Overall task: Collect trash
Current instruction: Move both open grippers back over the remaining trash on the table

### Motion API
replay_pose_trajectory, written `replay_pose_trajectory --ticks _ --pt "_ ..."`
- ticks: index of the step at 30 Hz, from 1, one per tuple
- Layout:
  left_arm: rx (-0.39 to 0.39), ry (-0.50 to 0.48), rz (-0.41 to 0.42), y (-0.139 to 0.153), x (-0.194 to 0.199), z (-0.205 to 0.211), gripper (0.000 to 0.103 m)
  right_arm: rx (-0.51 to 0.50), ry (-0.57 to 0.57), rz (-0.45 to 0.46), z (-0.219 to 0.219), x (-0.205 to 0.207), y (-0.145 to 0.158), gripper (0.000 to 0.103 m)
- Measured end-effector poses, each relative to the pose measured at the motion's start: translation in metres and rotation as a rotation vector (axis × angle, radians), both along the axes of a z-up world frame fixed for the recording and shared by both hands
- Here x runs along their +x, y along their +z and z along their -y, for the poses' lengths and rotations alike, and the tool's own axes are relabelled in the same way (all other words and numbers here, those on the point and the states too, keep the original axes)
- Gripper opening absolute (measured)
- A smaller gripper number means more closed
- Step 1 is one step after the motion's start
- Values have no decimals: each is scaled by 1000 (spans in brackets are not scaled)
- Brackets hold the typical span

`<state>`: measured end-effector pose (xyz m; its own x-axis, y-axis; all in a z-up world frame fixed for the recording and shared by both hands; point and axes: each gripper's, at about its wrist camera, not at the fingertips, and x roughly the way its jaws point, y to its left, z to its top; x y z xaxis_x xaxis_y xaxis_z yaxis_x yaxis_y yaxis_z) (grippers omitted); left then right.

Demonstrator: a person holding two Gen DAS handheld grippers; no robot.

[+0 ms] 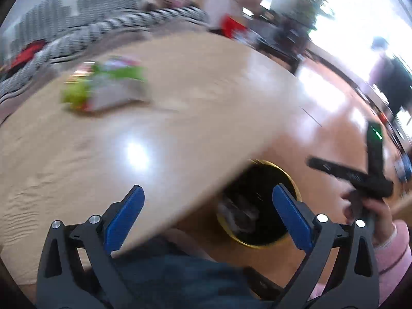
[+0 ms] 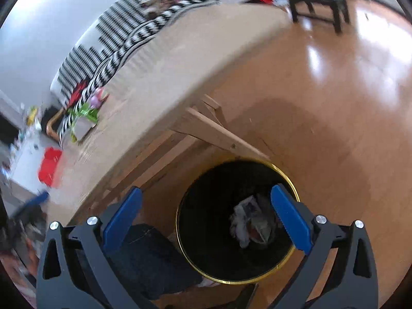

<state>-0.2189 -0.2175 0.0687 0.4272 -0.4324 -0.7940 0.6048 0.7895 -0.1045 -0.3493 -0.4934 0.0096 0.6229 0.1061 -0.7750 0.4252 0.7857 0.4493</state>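
A black trash bin with a gold rim (image 2: 283,177) stands on the floor beside the table; crumpled trash (image 2: 247,224) lies in it. My right gripper (image 2: 206,219) is open and empty, right above the bin. My left gripper (image 1: 208,219) is open and empty over the table's near edge, with the bin (image 1: 291,177) partly showing below. A blurred green-and-silver wrapper (image 1: 110,87) lies on the wooden table (image 1: 180,103); it also shows in the right wrist view (image 2: 82,121). The right gripper's body (image 1: 360,175) shows at the right of the left wrist view.
A black-and-white striped sofa (image 2: 116,38) runs behind the table. A red object (image 2: 50,167) lies by the table's left end. A dark stool (image 2: 319,2) stands on the wooden floor. A person (image 1: 391,77) stands far off. My leg in jeans (image 2: 149,257) is beside the bin.
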Motion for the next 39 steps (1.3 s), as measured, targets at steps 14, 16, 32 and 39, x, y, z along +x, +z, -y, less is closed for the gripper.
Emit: replay_pose_trajectory --ticks 14,16,32,39 --pt "140 340 -81 -60 135 -115 97 -391 429 -86 -141 168 26 98" --pt "158 317 -24 -66 145 -115 98 -444 489 -74 -155 182 23 98" --pt "137 192 26 -65 242 -92 98 -444 669 -66 -198 308 19 98" --pt "131 100 29 -64 255 -90 98 -435 586 -51 -197 318 30 97"
